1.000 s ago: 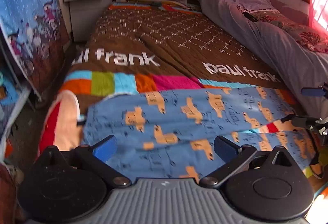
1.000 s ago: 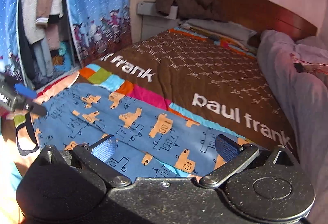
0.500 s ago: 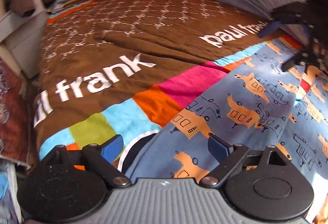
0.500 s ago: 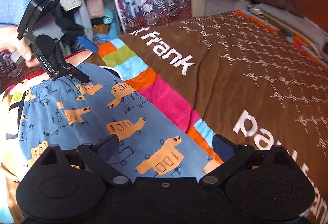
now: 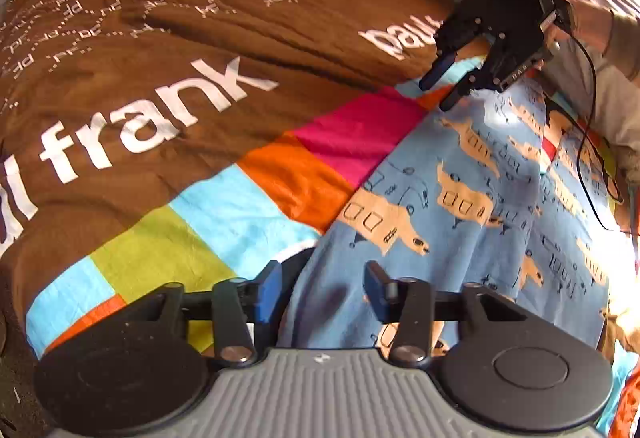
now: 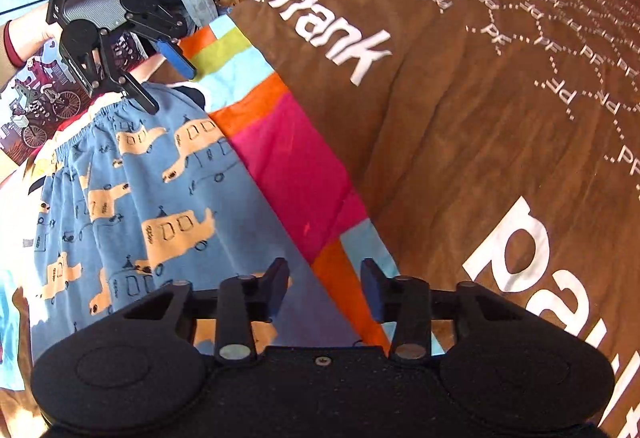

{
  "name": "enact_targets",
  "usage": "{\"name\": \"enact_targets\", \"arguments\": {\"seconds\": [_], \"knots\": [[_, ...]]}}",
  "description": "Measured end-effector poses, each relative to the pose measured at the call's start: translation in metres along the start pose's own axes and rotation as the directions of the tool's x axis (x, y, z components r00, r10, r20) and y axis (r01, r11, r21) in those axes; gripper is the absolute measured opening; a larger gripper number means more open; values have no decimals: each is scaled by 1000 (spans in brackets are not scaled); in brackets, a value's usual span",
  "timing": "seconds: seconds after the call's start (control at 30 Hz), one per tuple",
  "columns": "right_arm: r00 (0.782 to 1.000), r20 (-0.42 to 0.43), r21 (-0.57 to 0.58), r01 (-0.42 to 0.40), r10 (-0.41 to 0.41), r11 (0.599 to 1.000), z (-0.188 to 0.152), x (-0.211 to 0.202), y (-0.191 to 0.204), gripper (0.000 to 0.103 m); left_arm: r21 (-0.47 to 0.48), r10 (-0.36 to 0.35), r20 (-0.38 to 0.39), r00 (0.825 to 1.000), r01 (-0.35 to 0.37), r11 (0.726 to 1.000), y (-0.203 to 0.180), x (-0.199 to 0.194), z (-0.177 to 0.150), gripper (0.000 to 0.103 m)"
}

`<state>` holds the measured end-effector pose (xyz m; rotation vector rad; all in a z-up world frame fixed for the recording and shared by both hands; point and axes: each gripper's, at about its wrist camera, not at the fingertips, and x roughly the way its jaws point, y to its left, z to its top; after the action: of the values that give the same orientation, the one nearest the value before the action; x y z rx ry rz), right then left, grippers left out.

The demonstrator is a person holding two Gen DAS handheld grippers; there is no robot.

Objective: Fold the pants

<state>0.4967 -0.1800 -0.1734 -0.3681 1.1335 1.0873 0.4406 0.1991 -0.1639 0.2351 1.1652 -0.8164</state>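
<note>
Left gripper [image 5: 322, 288] straddles the pants' [image 5: 460, 222] far edge at the waistband end, jaws closing, cloth between them but pads not yet pressing. Right gripper [image 6: 324, 288] does likewise at the hem end, also closing over that same far edge. Pants lie flat on the bedspread [image 5: 168, 109]; from the left wrist, they run toward 2 o'clock. We judge this the first grasp. Next: finish both pinches, then lift and carry that edge over toward 6 o'clock.
</note>
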Motion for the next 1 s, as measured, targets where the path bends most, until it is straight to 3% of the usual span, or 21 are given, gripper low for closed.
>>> {"name": "enact_targets", "arguments": {"seconds": [0.07,0.3,0.47,0.5,0.53,0.6,0.67,0.83,1.0], "knots": [[1000,-29,-21,-10,10,1000,0,7,-2,32,5,-18,-33,999,18,1000,2,6,-1,41],[995,-52,-36,-90,88,995,0,10,-2,31,-13,-54,-73,996,53,999,10,18,-2,40],[993,-76,-97,-95,87,991,0,19,8,31,-34,-75,-58,996,73,997,11,22,-5,45],[994,-71,-124,-92,84,988,-2,20,12,26,-19,-62,-51,997,61,998,8,22,-5,44],[994,-74,-146,-87,77,985,-2,20,16,15,14,-30,-45,999,31,999,3,21,-6,42],[993,-83,-164,-94,81,982,-3,20,21,2,81,32,-34,999,-29,996,-8,19,-8,24],[994,-82,-204,-86,71,975,-4,17,28,2,100,39,-25,999,-37,994,-13,17,-9,9],[998,-31,-235,-52,46,971,-5,3,36,1,133,80,14,997,-81,988,-21,12,-10,4],[999,37,-225,27,-19,974,-1,-11,31,0,92,136,84,987,-144,985,-13,1,-5,4]]}}
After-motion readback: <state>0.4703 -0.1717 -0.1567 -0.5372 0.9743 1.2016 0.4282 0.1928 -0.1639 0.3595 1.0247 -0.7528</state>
